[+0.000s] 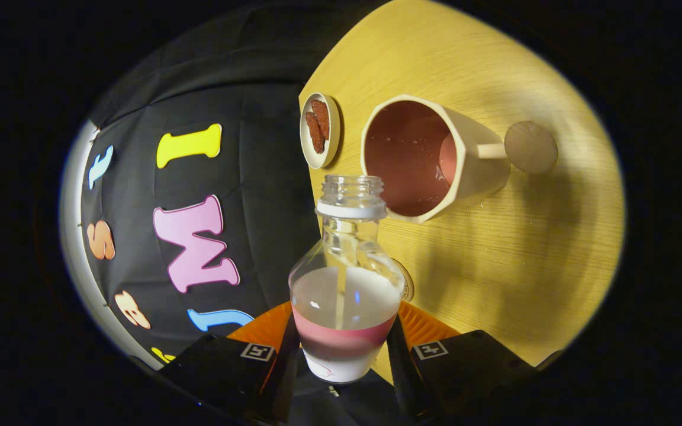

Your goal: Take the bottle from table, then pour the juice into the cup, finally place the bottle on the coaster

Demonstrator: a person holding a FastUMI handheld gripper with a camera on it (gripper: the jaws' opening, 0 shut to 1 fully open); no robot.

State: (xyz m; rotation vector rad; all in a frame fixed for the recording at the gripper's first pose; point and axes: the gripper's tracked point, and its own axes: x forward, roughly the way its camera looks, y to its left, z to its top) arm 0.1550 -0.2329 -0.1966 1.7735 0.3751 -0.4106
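My gripper [344,349] clamps the bottle [346,284]. Ahead, the cup [436,160] and small dish [319,130] crowd the table [524,248] edge; beyond the cup the wood lies open.

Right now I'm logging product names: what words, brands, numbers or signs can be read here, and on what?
Nothing here reads as a word or number.
Clear plastic bottle, clamped between the fingers of the gripper: pink band, no legible text.
Cream faceted cup: no text.
Small round dish: no text.
Square markers on the gripper: coded patterns, no words.
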